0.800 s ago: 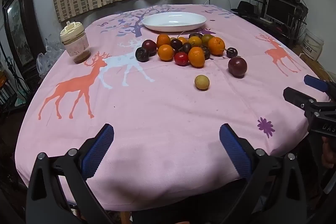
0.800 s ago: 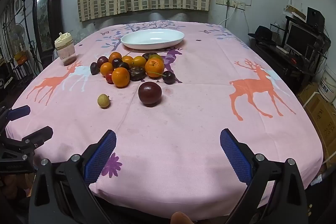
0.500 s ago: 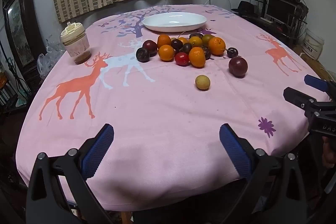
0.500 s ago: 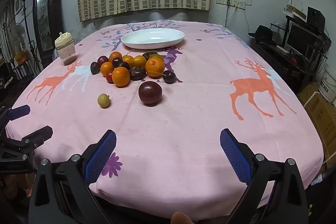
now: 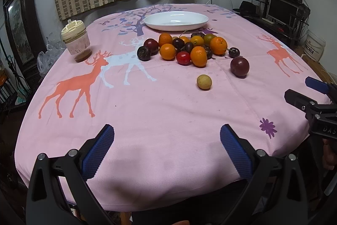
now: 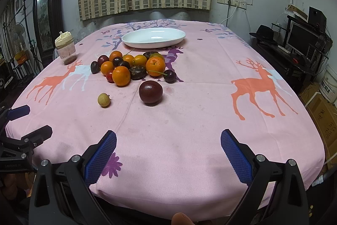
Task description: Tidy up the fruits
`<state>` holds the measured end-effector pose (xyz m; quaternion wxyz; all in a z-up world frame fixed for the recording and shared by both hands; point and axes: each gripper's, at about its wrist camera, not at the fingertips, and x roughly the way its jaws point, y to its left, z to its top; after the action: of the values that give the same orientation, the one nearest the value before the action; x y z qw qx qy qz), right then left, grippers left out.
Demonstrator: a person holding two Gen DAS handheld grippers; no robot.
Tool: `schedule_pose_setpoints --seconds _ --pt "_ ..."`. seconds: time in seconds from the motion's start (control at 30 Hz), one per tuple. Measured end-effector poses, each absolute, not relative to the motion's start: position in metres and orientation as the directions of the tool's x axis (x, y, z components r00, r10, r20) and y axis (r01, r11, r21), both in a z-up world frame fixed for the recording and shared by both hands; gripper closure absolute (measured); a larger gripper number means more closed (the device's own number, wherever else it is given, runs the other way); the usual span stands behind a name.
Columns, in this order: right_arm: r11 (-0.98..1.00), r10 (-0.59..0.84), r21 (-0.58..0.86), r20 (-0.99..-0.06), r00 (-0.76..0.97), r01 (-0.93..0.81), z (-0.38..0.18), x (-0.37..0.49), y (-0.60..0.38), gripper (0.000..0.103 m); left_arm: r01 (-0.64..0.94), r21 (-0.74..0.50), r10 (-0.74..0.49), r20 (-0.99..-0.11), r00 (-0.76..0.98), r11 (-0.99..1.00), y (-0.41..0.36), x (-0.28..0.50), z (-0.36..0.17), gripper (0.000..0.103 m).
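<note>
Not yet begun: white plate [image 6: 134, 42] empty, fruit pile [image 6: 128, 69] heaped on the counter [image 6: 210, 119] just before that plate, dark plum [image 6: 150, 92] and small yellow fruit [image 6: 103, 100] strayed nearer, left tongs [image 5: 166, 149] and right tongs [image 6: 168, 150] spread wide, gripping nothing.

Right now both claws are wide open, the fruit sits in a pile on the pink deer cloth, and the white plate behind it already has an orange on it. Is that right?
Almost. The white plate has no fruit on it; the right wrist view shows it bare. All the oranges are in the pile on the pink deer cloth. The rest holds: the left claw and right claw are both wide open.
</note>
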<state>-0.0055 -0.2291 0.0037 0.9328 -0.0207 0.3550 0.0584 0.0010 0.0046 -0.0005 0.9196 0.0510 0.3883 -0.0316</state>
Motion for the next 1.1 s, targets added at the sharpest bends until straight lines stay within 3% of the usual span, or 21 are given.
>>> schedule_pose_setpoints --seconds 1.1 --pt "0.992 0.094 0.002 -0.667 0.739 -0.125 0.0033 -0.0061 -0.2283 0.004 0.107 0.078 -0.018 -0.718 0.696 0.991 0.0028 0.0003 -0.0009 0.004"
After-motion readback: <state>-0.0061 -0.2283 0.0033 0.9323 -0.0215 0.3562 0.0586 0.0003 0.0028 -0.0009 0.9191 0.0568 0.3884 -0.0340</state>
